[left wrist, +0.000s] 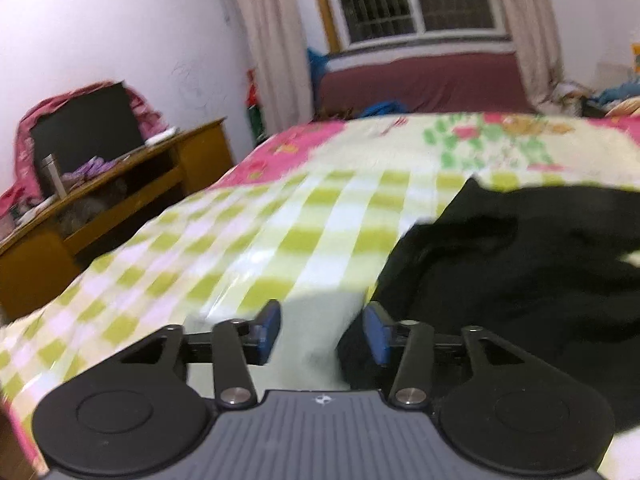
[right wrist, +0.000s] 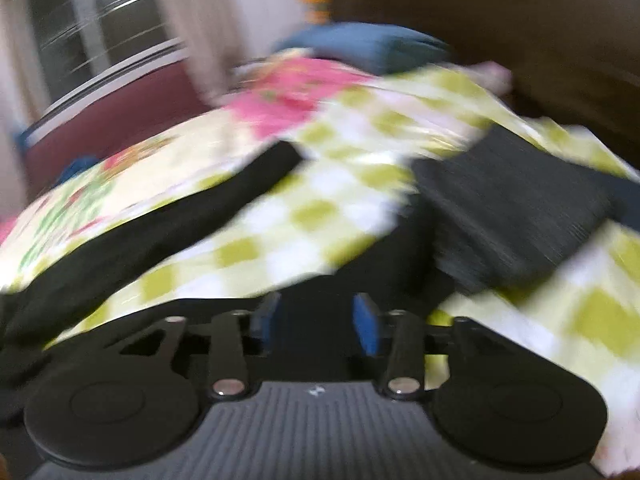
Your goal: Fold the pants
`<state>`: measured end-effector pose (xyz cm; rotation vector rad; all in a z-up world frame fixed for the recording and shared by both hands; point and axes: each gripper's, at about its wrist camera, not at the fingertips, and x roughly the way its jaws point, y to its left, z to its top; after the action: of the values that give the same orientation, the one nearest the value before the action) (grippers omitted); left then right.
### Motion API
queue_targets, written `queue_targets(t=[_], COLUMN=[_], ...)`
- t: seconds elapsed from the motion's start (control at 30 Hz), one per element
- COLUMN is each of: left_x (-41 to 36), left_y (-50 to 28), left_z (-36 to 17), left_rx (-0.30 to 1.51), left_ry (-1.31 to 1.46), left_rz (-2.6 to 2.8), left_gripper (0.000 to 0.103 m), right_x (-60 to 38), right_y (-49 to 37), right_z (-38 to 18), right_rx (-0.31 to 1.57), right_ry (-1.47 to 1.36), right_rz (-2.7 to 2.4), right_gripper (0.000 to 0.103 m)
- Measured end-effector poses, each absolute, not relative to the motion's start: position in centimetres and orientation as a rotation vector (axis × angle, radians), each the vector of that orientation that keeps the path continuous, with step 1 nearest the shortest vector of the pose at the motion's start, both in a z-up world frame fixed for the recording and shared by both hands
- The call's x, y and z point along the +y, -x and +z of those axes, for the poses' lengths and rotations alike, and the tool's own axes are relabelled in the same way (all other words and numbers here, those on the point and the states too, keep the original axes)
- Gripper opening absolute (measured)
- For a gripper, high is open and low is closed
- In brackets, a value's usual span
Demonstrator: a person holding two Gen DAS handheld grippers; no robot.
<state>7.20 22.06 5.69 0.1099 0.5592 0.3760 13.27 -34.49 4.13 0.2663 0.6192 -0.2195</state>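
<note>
The left gripper [left wrist: 323, 330] has its blue pads apart with nothing between them, above a checked sheet [left wrist: 248, 240]; black pants [left wrist: 520, 256] lie crumpled just to its right on the bed; a wooden desk [left wrist: 120, 184] stands further left. The right gripper [right wrist: 317, 322] is also open, black cloth of the pants [right wrist: 160, 220] showing between its pads, though blur hides any contact; a dark folded item [right wrist: 516, 208] lies beyond.

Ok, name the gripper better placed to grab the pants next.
Right, probably. The right gripper is open with black pants fabric between its pads. The left gripper is open over checked bedsheet, pants beside it.
</note>
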Motion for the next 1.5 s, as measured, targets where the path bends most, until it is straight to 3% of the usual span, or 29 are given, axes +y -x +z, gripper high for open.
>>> queue_targets(t=[0.13,0.33,0.63,0.7,0.77,0.83,0.97,1.23,1.33,1.5], left_x=[20.2,14.6,11.4,12.2,12.6,12.3,11.8,13.8,15.2,18.8], left_y=[-11.1,-20.0,-29.7,-30.4,-30.8,-30.7,-31.7,-36.0,-35.6,-30.7], left_z=[6.2,2.9,-2.5,-3.1,-3.3,-3.1,-2.7,-1.6,-1.5,1.9], left_rx=[0.512,0.537,0.596,0.617,0.636,0.627,0.596,0.636,0.707,0.64], left_ry=[-0.15,-0.277,-0.48,-0.489,-0.497,-0.514,-0.534,-0.294,-0.11,0.229], left_rz=[0.259,0.083,0.095,0.105,0.094,0.073,0.075,0.131,0.023,-0.208], left_gripper=[0.073,0.076,0.08,0.073,0.058,0.053,0.05,0.049,0.034,0.031], right_x=[-28.8,-19.3,-14.1,-14.1,-14.2,-14.1,-13.7,-12.5,-12.6,-12.8], right_y=[-18.8,-26.3,-29.9,-29.7,-29.2,-29.3,-29.9,-31.3,-31.1,-32.0], right_z=[3.7,1.7,-0.9,-1.4,-1.6,-1.6,-0.8,0.1,0.5,1.4], right_rx=[0.667,0.743,0.819,0.827,0.833,0.831,0.794,0.788,0.772,0.732], right_ry=[-0.226,-0.134,-0.097,-0.094,-0.093,-0.087,-0.039,-0.038,-0.048,0.023], right_rz=[-0.044,0.21,0.355,0.356,0.348,0.34,0.351,0.36,0.358,0.376], right_gripper=[0.046,0.047,0.047,0.048,0.048,0.048,0.048,0.048,0.047,0.047])
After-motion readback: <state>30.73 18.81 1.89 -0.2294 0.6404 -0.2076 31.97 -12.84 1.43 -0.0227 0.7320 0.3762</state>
